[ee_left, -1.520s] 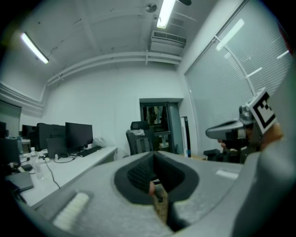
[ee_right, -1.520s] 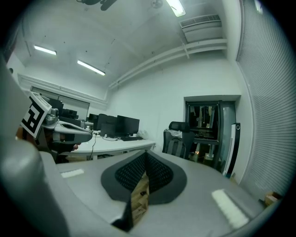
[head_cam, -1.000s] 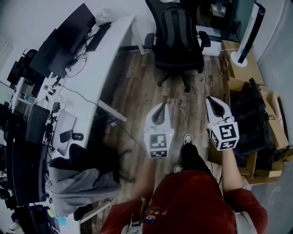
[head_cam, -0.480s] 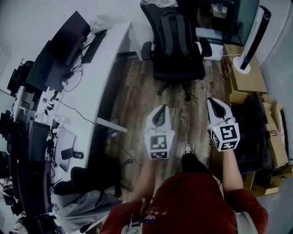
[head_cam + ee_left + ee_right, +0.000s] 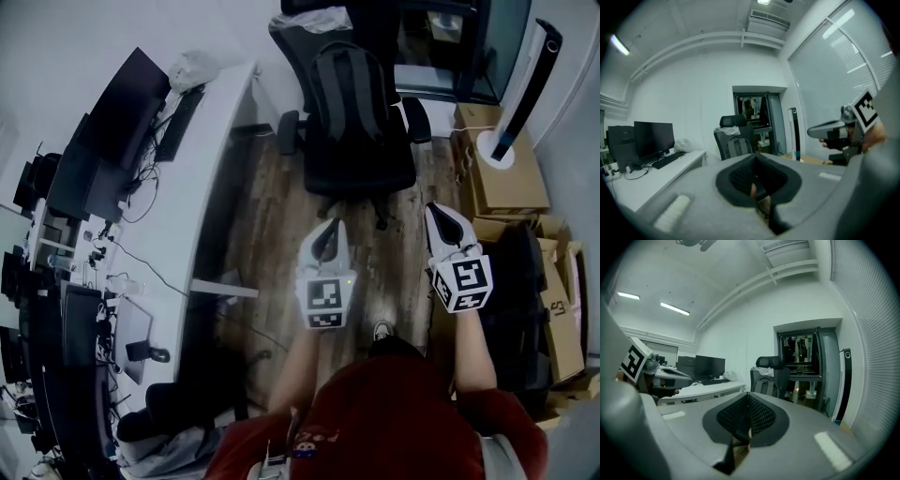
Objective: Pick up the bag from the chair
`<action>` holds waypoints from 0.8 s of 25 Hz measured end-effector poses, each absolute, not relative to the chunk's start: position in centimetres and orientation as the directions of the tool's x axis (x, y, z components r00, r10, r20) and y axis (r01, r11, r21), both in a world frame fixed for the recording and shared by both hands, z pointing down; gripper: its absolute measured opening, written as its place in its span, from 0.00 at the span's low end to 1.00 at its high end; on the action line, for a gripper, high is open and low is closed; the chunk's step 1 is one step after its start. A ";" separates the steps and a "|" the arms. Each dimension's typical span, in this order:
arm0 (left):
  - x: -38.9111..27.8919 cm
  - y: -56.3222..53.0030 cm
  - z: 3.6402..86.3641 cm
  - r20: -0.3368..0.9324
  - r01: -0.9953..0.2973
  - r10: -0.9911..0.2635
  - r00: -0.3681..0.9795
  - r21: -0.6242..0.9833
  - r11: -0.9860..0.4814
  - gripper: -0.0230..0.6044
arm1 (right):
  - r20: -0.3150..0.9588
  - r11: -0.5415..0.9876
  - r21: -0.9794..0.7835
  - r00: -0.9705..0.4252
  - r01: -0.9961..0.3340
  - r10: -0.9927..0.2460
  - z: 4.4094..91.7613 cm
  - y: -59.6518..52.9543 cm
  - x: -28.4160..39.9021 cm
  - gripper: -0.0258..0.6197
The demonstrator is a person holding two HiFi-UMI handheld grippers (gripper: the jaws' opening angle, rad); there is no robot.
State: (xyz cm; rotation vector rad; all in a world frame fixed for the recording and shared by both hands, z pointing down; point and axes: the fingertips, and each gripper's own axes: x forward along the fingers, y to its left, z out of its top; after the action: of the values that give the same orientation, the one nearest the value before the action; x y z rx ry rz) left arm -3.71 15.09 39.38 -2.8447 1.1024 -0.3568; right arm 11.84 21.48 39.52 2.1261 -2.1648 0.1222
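A dark grey backpack (image 5: 353, 97) stands upright on the seat of a black office chair (image 5: 354, 167) ahead of me. It also shows small in the left gripper view (image 5: 737, 147) and the right gripper view (image 5: 763, 386). My left gripper (image 5: 327, 232) is held over the wooden floor, short of the chair's wheeled base, jaws shut with nothing between them. My right gripper (image 5: 442, 217) hangs level with it to the right, also shut and holding nothing.
A long white desk (image 5: 187, 187) with monitors (image 5: 98, 141) and a keyboard runs along the left. Cardboard boxes (image 5: 511, 178) are stacked at the right, and a tall white tower fan (image 5: 521, 89) stands near them. A dark doorway lies behind the chair.
The chair with the backpack has come closer and lower in the head view as I walk toward it. Both grippers stay shut and keep their place in front of me.
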 end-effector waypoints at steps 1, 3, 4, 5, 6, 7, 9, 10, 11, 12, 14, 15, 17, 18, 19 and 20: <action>-3.0 14.2 39.3 0.188 -0.656 -0.673 0.716 -0.149 -0.740 0.03 | 0.132 0.022 0.014 -0.020 -1.000 -0.991 39.6 20.6 12.5 0.04; -1.7 12.7 39.2 0.186 -0.659 -0.675 0.714 -0.147 -0.738 0.03 | 0.133 0.030 0.012 -0.028 -0.999 -0.991 39.7 18.9 13.7 0.04; -1.2 12.0 39.2 0.185 -0.661 -0.676 0.713 -0.147 -0.736 0.03 | 0.132 0.033 0.012 -0.031 -0.999 -0.991 39.6 18.1 14.2 0.04; -0.7 11.3 39.1 0.183 -0.663 -0.679 0.711 -0.148 -0.734 0.03 | 0.130 0.037 0.014 -0.034 -0.999 -0.991 39.5 17.4 14.6 0.04; -0.3 10.7 39.1 0.182 -0.665 -0.681 0.709 -0.149 -0.732 0.03 | 0.129 0.040 0.017 -0.037 -0.999 -0.991 39.5 16.7 15.0 0.04; 0.0 10.1 39.1 0.180 -0.667 -0.683 0.707 -0.150 -0.730 0.03 | 0.132 0.043 0.020 -0.040 -0.999 -0.990 39.5 16.2 15.2 0.04; 0.6 9.0 39.2 0.181 -0.670 -0.685 0.705 -0.146 -0.728 0.03 | 0.141 0.047 0.029 -0.042 -0.998 -0.989 39.7 15.2 15.7 0.04; 0.9 8.5 39.3 0.183 -0.670 -0.685 0.706 -0.145 -0.728 0.03 | 0.143 0.047 0.035 -0.041 -0.998 -0.989 39.8 14.7 16.0 0.04; 1.2 8.0 39.5 0.183 -0.669 -0.684 0.706 -0.144 -0.729 0.03 | 0.145 0.046 0.039 -0.040 -0.998 -0.989 39.8 14.2 16.2 0.04; 1.4 7.5 39.6 0.183 -0.669 -0.684 0.707 -0.142 -0.730 0.03 | 0.145 0.045 0.040 -0.038 -0.998 -0.989 39.9 13.6 16.4 0.04; 1.5 6.2 39.9 0.183 -0.670 -0.683 0.707 -0.138 -0.730 0.03 | 0.147 0.044 0.041 -0.038 -0.998 -0.988 40.2 12.2 16.6 0.04; 1.5 5.4 40.0 0.183 -0.670 -0.683 0.707 -0.136 -0.730 0.03 | 0.147 0.043 0.042 -0.036 -0.998 -0.988 40.3 11.4 16.6 0.04; 1.6 3.5 40.3 0.181 -0.668 -0.680 0.710 -0.131 -0.733 0.03 | 0.147 0.034 0.046 -0.027 -0.998 -0.989 40.4 9.7 16.9 0.04; 1.7 2.4 40.4 0.178 -0.666 -0.678 0.713 -0.129 -0.734 0.03 | 0.147 0.028 0.047 -0.021 -0.999 -0.989 40.6 8.8 17.1 0.04; 1.9 1.2 40.4 0.174 -0.664 -0.676 0.716 -0.127 -0.737 0.03 | 0.147 0.021 0.049 -0.013 -0.999 -0.989 40.7 7.8 17.3 0.04; 2.2 -0.1 40.4 0.170 -0.661 -0.672 0.721 -0.126 -0.740 0.03 | 0.147 0.013 0.051 -0.006 -0.999 -0.989 40.7 6.6 17.6 0.04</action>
State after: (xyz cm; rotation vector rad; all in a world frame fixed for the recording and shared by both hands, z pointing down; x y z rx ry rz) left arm 2.18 -0.09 40.42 -2.8619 1.1091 -0.3163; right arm 17.59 6.61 40.74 2.1103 -2.1304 0.1010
